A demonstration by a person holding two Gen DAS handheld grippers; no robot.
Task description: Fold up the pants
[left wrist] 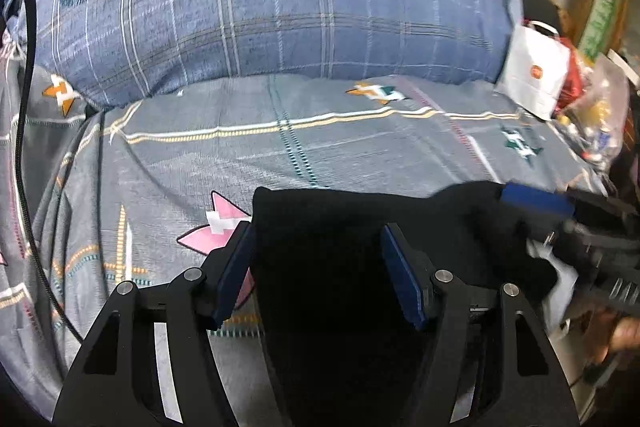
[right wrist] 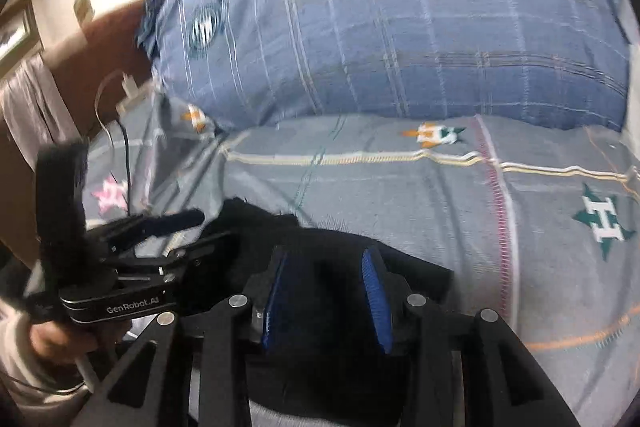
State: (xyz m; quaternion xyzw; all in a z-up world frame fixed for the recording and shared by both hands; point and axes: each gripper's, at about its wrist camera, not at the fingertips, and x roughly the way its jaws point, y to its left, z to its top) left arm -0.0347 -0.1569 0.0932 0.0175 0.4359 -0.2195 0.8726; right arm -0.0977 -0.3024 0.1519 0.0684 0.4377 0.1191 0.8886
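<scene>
The black pants [left wrist: 340,259] lie on the bed, on the grey patterned sheet [left wrist: 360,147], close under both of my tools and in front of the big blue plaid pillow [left wrist: 280,7]. I judge them soft, limp and light: the cloth will sag and slide wherever it is not carried, so it wants a pinch at an edge or corner through all its layers, not in the loose middle. The straight far edge and its left corner, seen from the left wrist, look like the best places to take hold. My left hand-held gripper [left wrist: 316,259] stands spread wide over that cloth, pads clear of it and nothing pinched. My right hand-held gripper [right wrist: 326,297] is also parted, its blue pads on either side of black cloth; I cannot see them pressing on it, so I read it as letting go, not gripping. Counting: one pair of pants, in a dark heap whose legs I cannot tell apart; two hand-held grippers; one pillow; one white paper bag [left wrist: 534,71] at the far right of the bed beside a blurred pile of packets; one black cable [left wrist: 28,107] along the left.
</scene>
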